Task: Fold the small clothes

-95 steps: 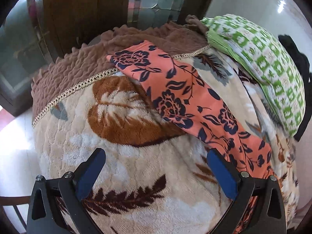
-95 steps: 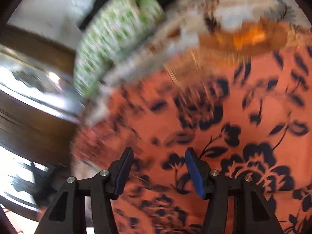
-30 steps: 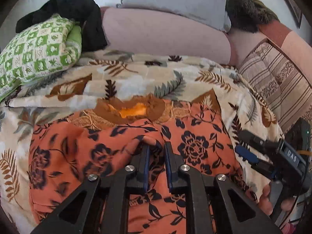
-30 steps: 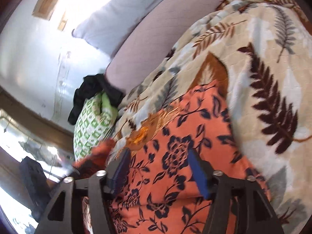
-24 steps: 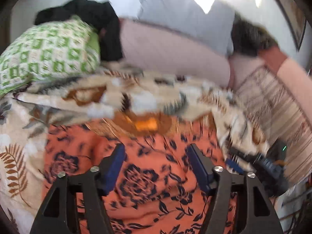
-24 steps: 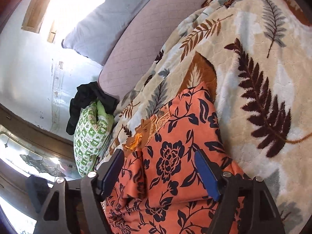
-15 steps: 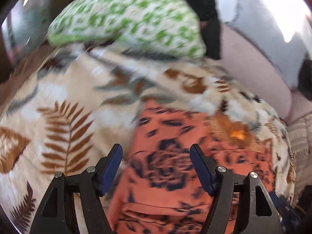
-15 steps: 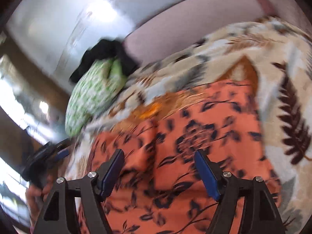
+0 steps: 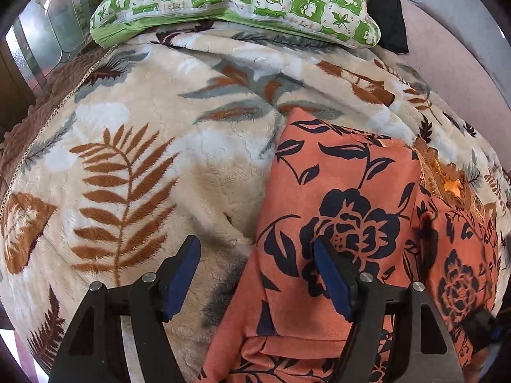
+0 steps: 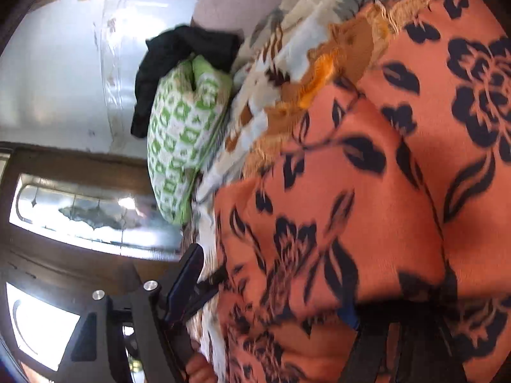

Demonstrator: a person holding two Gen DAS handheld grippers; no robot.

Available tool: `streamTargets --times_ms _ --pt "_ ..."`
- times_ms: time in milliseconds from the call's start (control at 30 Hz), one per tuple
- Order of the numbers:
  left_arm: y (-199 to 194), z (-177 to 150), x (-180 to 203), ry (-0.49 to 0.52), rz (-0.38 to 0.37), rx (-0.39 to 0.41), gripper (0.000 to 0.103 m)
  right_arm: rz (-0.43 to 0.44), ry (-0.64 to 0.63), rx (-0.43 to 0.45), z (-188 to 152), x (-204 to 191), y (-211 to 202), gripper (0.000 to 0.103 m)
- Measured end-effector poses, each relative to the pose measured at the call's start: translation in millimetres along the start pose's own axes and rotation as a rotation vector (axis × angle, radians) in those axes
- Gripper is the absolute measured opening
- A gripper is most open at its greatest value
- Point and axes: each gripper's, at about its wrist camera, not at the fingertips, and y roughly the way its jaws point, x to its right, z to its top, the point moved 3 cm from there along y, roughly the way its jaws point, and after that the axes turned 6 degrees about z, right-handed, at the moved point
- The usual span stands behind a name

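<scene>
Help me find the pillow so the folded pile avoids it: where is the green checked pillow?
In the left wrist view the green checked pillow lies at the top, on the leaf-print blanket beyond the orange floral garment, with a black cloth at its right.

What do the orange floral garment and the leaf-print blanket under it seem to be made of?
Orange floral garment: probably a thin woven cloth with a smooth matte face; it folds in sharp, flat creases.
Leaf-print blanket: likely a plush fleece; the surface is fuzzy, with a soft pile that dents.

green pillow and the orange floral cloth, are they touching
Apart. The left wrist view shows a wide stretch of leaf-print blanket between the green pillow and the orange floral cloth.
</scene>
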Motion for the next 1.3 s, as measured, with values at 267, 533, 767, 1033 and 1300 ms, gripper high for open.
streamTargets --times_ms 267,533,767,1033,1300 --pt "-0.3 -0.4 0.5 -0.007 -0.005 -0.01 0.075 0.058 0.174 0.527 54.2 35.1 -172.2 0.077" --pt "-25.4 1.4 -5.5 -0.025 0.026 0.077 0.074 -0.115 0.096 0.521 40.3 28.3 -206.7 0.078" --pt "-38.2 -7.6 37.7 0.117 -0.025 0.158 0.074 -0.316 -0.144 0.222 57.1 1.5 -98.7 0.069" --pt "-17.5 -4.2 33.6 0.094 0.013 0.092 0.075 -0.504 -0.132 0.184 67.8 46.7 -104.3 0.013" --pt "7.0 -9.2 59.9 0.175 0.105 0.062 0.084 -0.691 -0.164 0.178 130.0 48.1 -78.3 0.017"
